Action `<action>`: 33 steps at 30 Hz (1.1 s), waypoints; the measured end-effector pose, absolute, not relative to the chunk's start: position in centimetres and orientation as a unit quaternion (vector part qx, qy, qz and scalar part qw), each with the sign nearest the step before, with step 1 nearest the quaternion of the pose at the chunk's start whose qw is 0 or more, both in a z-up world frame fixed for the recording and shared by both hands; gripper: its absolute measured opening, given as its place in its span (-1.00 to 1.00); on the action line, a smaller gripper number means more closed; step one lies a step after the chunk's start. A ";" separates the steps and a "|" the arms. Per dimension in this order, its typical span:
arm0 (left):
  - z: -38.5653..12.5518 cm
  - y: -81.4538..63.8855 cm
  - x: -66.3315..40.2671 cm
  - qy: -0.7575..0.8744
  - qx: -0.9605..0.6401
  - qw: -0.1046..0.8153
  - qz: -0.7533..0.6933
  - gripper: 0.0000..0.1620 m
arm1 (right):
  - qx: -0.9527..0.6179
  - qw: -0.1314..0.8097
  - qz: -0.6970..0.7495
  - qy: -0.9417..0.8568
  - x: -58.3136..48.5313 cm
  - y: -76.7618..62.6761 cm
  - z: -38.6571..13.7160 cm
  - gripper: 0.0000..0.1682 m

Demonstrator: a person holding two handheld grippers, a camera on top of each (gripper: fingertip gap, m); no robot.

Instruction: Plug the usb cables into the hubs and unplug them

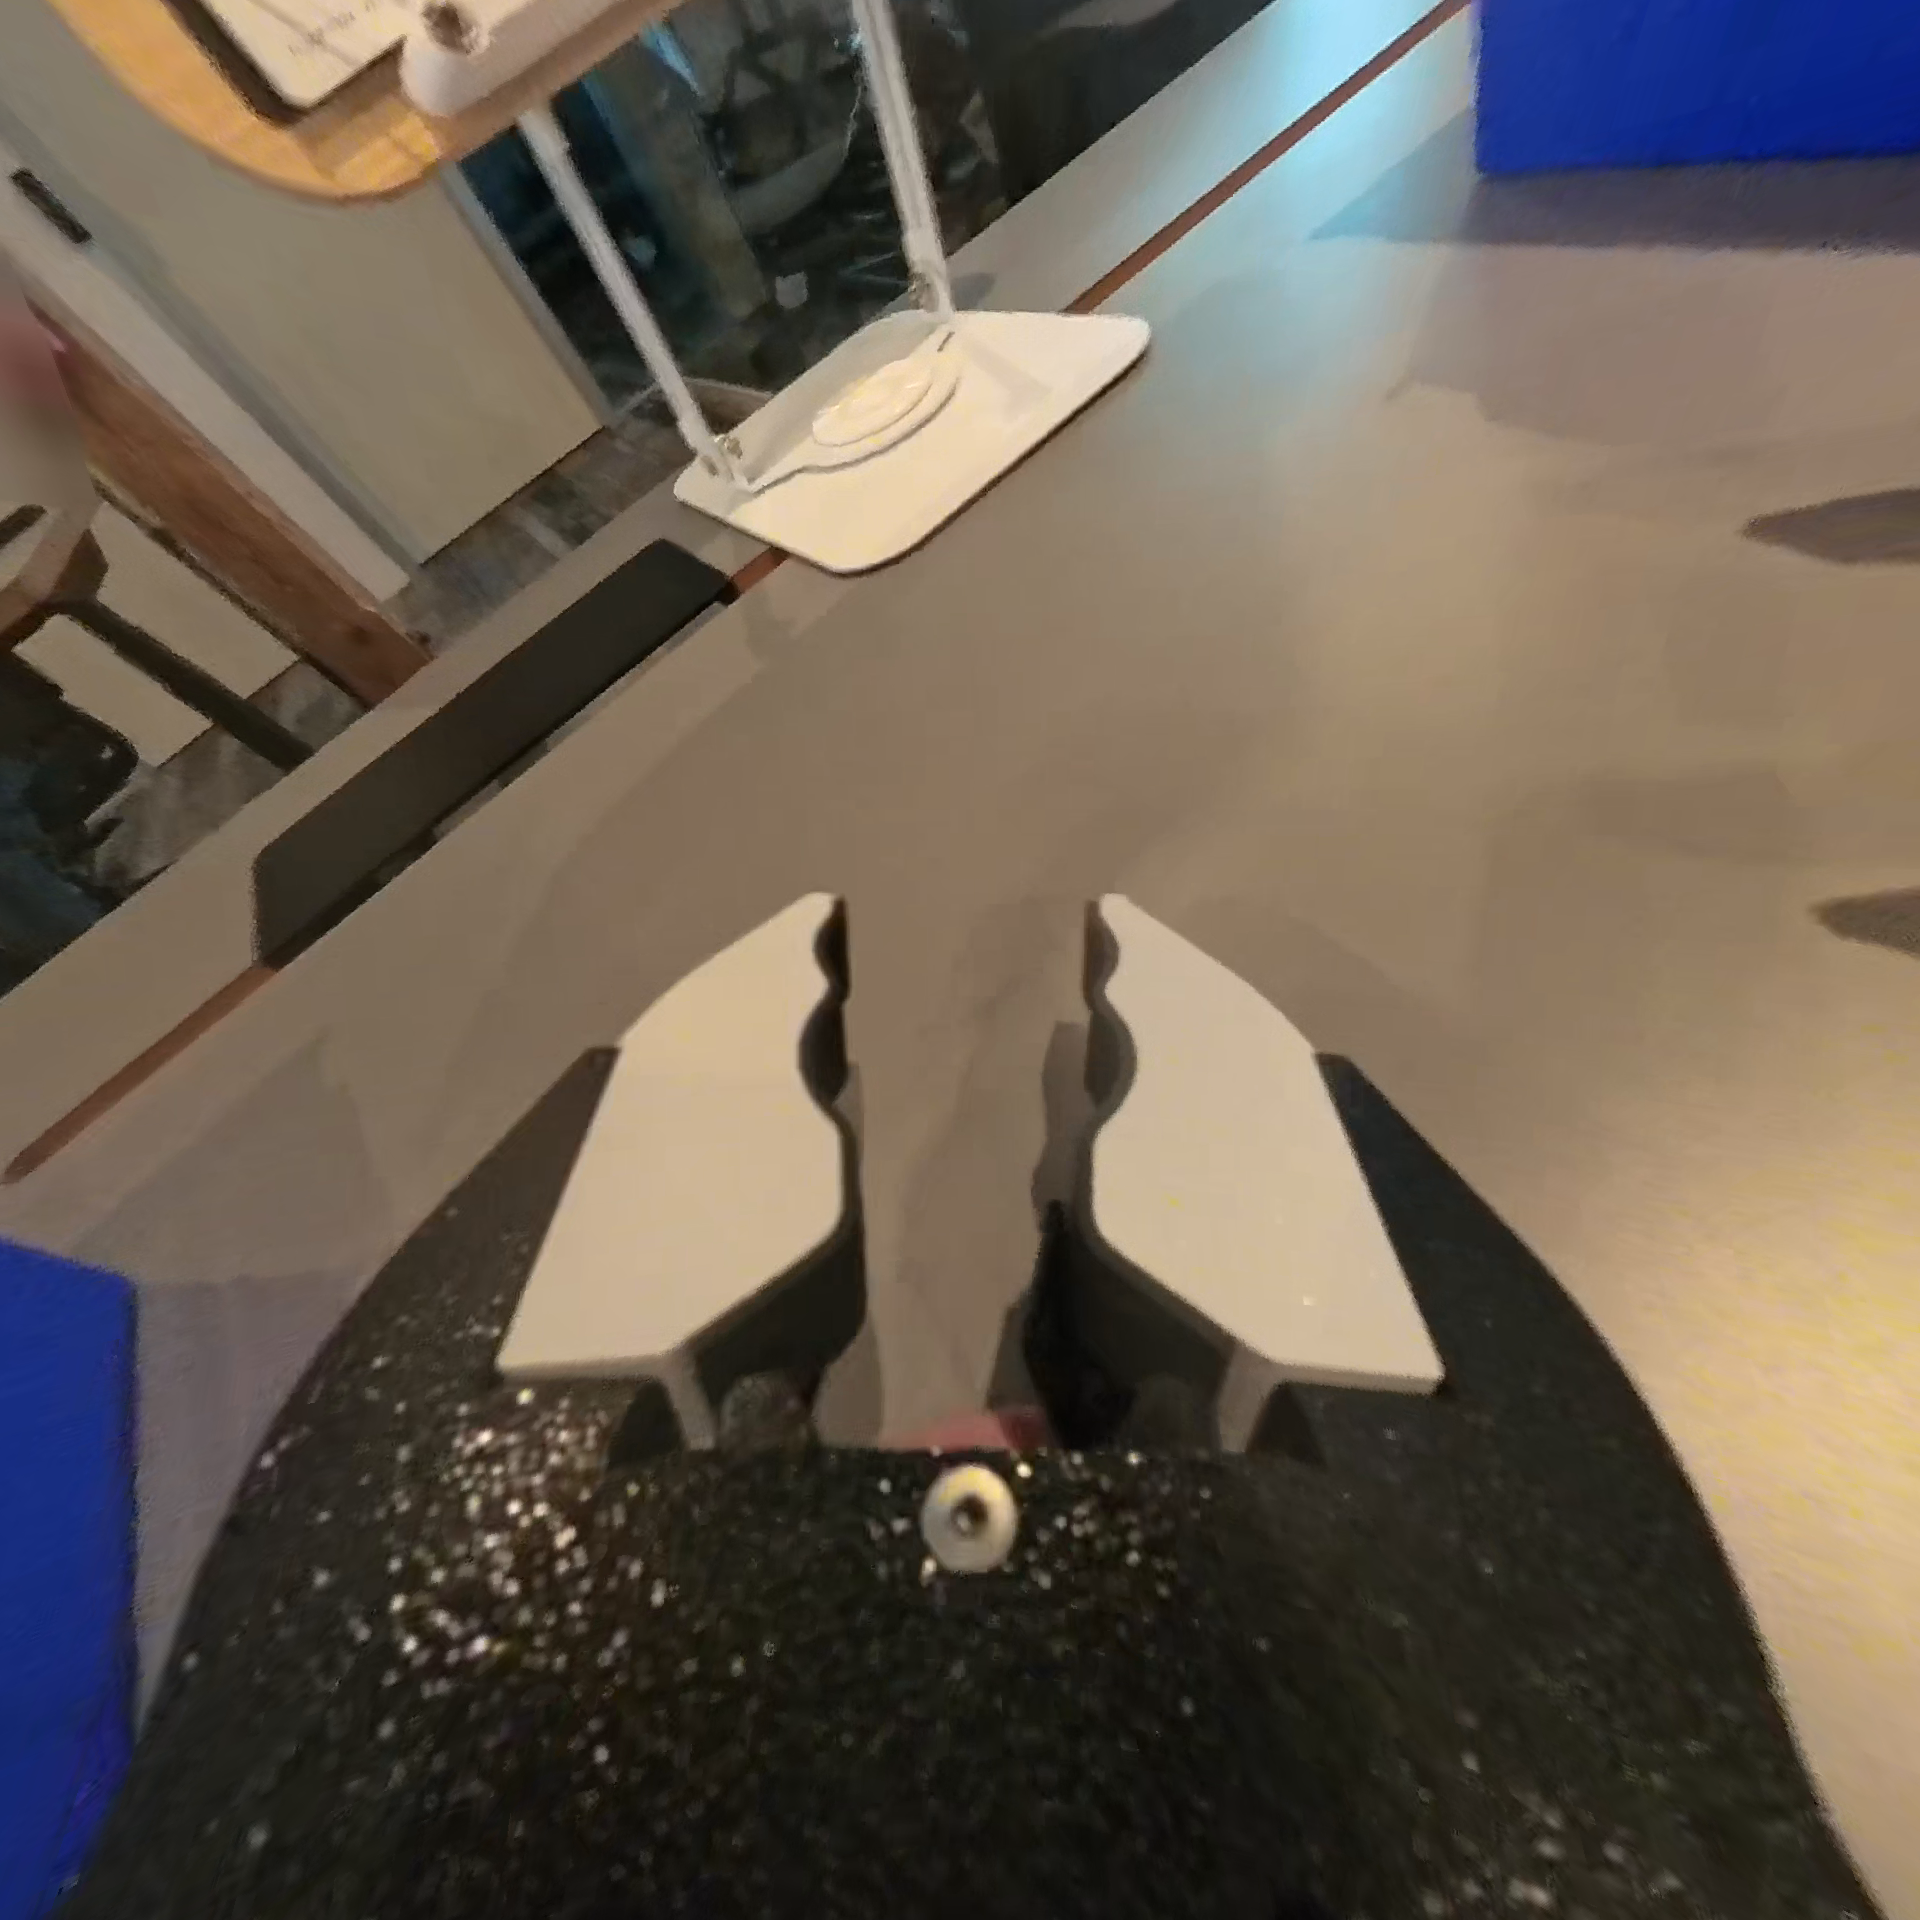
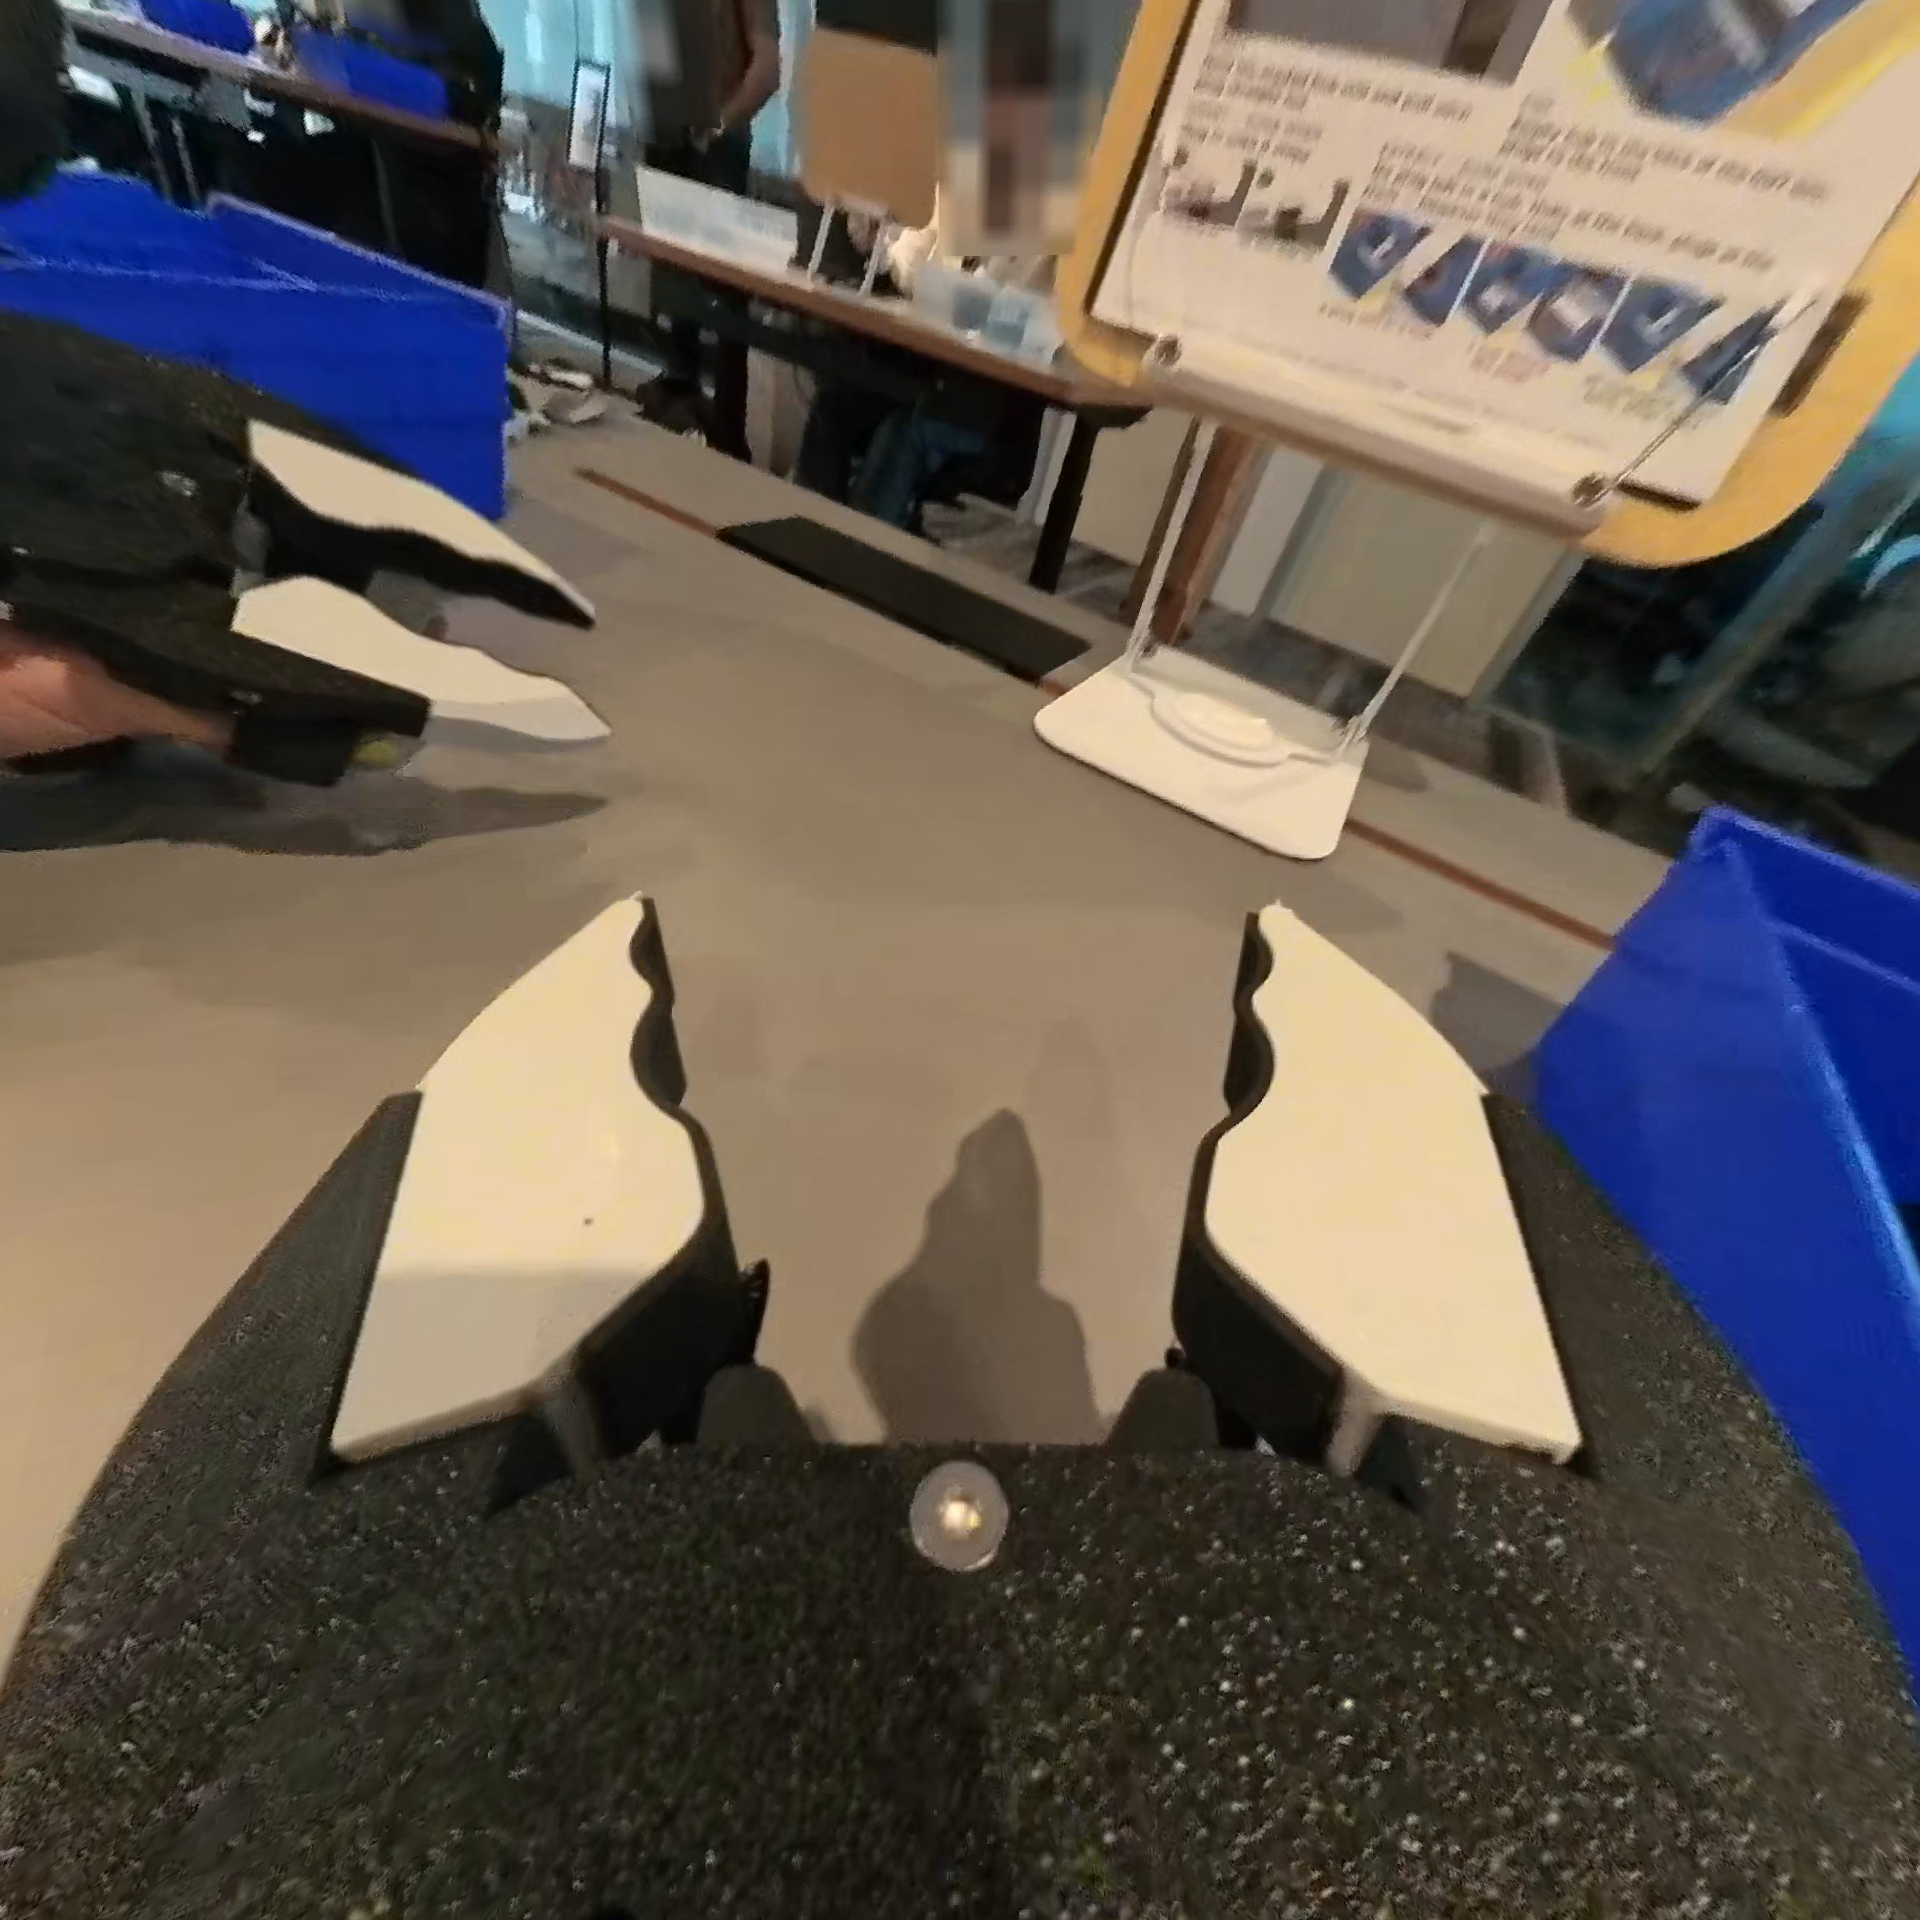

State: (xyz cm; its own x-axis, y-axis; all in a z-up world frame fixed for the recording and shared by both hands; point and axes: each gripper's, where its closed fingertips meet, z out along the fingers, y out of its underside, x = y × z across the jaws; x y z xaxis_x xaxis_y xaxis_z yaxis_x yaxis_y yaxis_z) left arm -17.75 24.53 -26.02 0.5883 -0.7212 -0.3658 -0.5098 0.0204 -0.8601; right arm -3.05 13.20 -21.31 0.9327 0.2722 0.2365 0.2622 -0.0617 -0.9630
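Observation:
No USB cable or hub shows in either view. My left gripper [image 1: 961,914] hovers over the bare grey table [image 1: 1247,727], its white fingers apart with a narrow empty gap. It also shows in the right wrist view [image 2: 592,665] at the far left, held by a hand, with nothing between its fingers. My right gripper [image 2: 951,914] is wide open and empty, low over the grey table [image 2: 831,810].
A white stand base [image 1: 914,436] with clear legs holds an instruction board [image 2: 1455,208] at the table's far edge. A black strip [image 1: 478,748] lies along that edge. Blue bins stand at the right [image 2: 1745,1122], far left [image 2: 260,312] and in the left view's corners [image 1: 1694,83].

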 end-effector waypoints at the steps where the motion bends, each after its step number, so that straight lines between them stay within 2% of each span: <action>1: -25.7 24.1 -17.6 0.451 -0.688 0.560 -0.104 -0.49 | -0.723 0.667 -0.003 -0.181 -2.9 13.2 -21.0 0.22; 3: -24.7 23.7 -17.7 0.453 -0.676 0.571 -0.109 -0.66 | -0.719 0.672 -0.016 -0.177 -2.4 13.2 -20.8 0.21; 7: -21.3 23.6 -19.1 0.443 -0.648 0.615 -0.073 -0.54 | -0.722 0.670 -0.025 -0.171 -1.9 13.1 -20.9 0.21; 13: -13.4 24.4 -23.9 0.381 -0.572 0.724 0.055 -0.05 | -0.710 0.685 0.013 -0.164 -2.4 12.8 -20.0 0.23; 19: -13.2 27.0 -30.5 0.315 -0.658 0.675 0.107 0.35 | -0.710 0.685 0.027 -0.159 -2.5 12.7 -19.9 0.24; 24: -13.7 27.9 -35.2 0.232 -0.726 0.647 0.026 0.46 | -0.712 0.682 0.019 -0.163 -2.5 12.7 -20.0 0.24; 28: -15.0 28.1 -38.6 0.204 -0.768 0.607 0.032 0.30 | -0.715 0.680 0.019 -0.161 -2.4 12.8 -20.2 0.24; 29: -15.6 28.1 -39.1 0.199 -0.780 0.592 0.033 0.18 | -0.717 0.678 0.019 -0.162 -2.4 12.8 -20.3 0.24; 31: -16.8 28.4 -40.7 0.167 -0.806 0.566 0.052 -0.22 | -0.719 0.675 0.017 -0.164 -2.5 12.9 -20.5 0.24; 32: -17.5 28.4 -41.3 0.159 -0.816 0.552 0.065 -0.35 | -0.720 0.674 0.016 -0.166 -2.5 12.9 -20.5 0.24; 33: -18.0 28.4 -41.3 0.161 -0.824 0.540 0.063 -0.36 | -0.721 0.672 0.015 -0.167 -2.5 12.9 -20.6 0.24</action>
